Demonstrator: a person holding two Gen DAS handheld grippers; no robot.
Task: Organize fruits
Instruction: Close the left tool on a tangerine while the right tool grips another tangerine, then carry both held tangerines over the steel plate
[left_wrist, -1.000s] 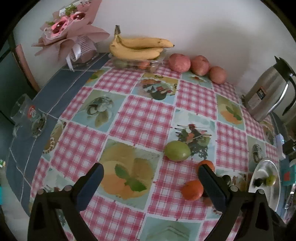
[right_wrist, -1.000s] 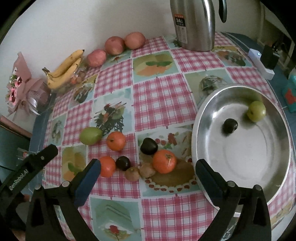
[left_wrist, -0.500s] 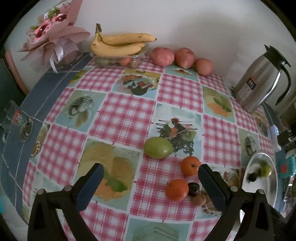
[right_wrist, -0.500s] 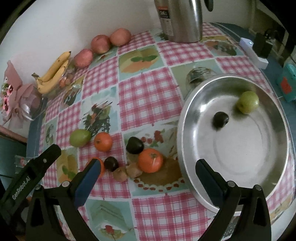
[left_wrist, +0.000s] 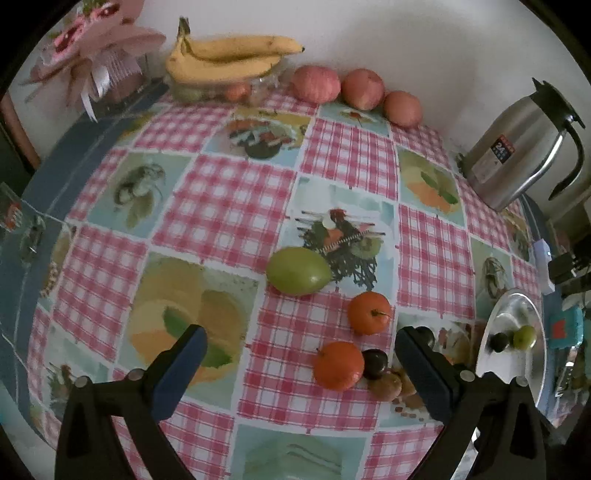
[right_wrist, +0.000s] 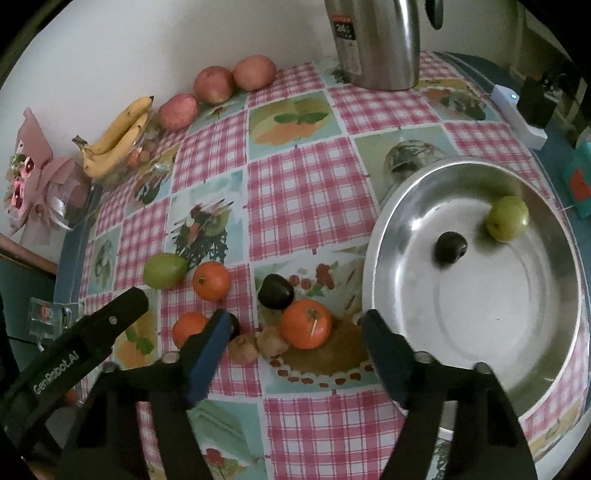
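Checked pink oilcloth (left_wrist: 229, 199) covers the table against a white wall. Only the left wrist view shows the whole banana bunch (left_wrist: 229, 59); only the right shows the round steel basin (right_wrist: 554, 332) fully, holding a dark plum (right_wrist: 450, 247) and a green fruit (right_wrist: 506, 218). Left gripper (left_wrist: 297, 354) spread wide, empty. Right gripper (right_wrist: 295, 332) is closing above a glossy orange (right_wrist: 306, 323), not touching it.
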